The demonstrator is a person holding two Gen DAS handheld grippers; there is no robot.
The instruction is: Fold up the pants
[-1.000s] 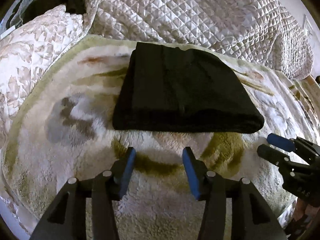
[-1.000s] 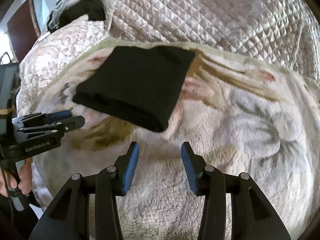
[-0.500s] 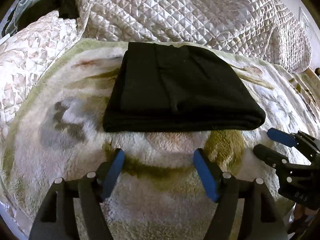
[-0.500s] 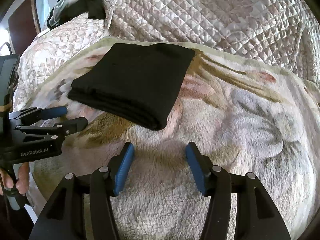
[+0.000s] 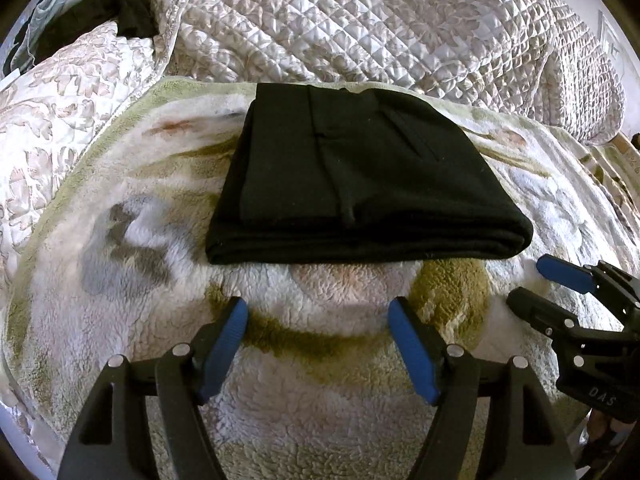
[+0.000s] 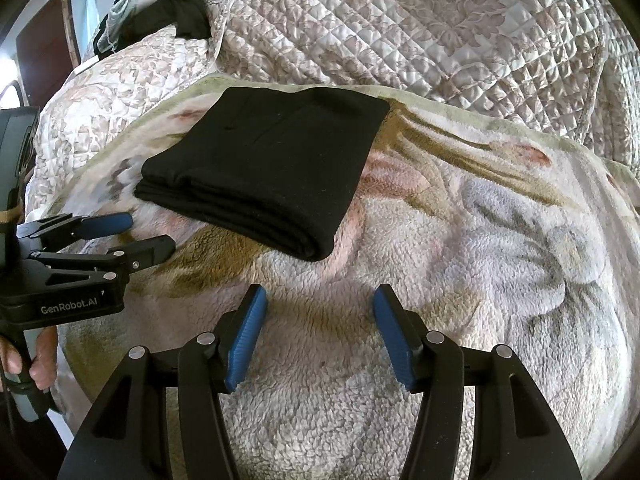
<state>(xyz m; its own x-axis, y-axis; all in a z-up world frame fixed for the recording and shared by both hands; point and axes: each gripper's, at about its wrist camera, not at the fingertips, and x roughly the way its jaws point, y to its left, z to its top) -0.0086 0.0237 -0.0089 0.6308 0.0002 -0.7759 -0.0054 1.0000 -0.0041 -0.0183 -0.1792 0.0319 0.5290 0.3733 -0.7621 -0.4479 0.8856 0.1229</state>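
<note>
Black pants (image 5: 360, 184) lie folded into a compact rectangle on a fleecy floral blanket (image 5: 120, 264). In the left wrist view my left gripper (image 5: 318, 310) hangs open just short of the fold's near edge, nothing between its blue pads. The right gripper (image 5: 530, 278) shows at the right edge of that view, open and empty. In the right wrist view the same pants (image 6: 272, 172) lie up and left of my right gripper (image 6: 318, 298), which is open over bare blanket. The left gripper (image 6: 146, 232) sits at the left, near the pants' corner, open.
A quilted cream bedspread (image 5: 380, 28) is bunched behind the blanket. Dark clothing (image 5: 128, 8) is piled at the far left corner. A person's hand (image 6: 24, 356) grips the left tool's handle. The blanket (image 6: 500, 240) stretches bare to the right of the pants.
Both grippers' jaws have spread wider than a second ago. The folded pants stay in place on the blanket, and neither hand has shifted noticeably.
</note>
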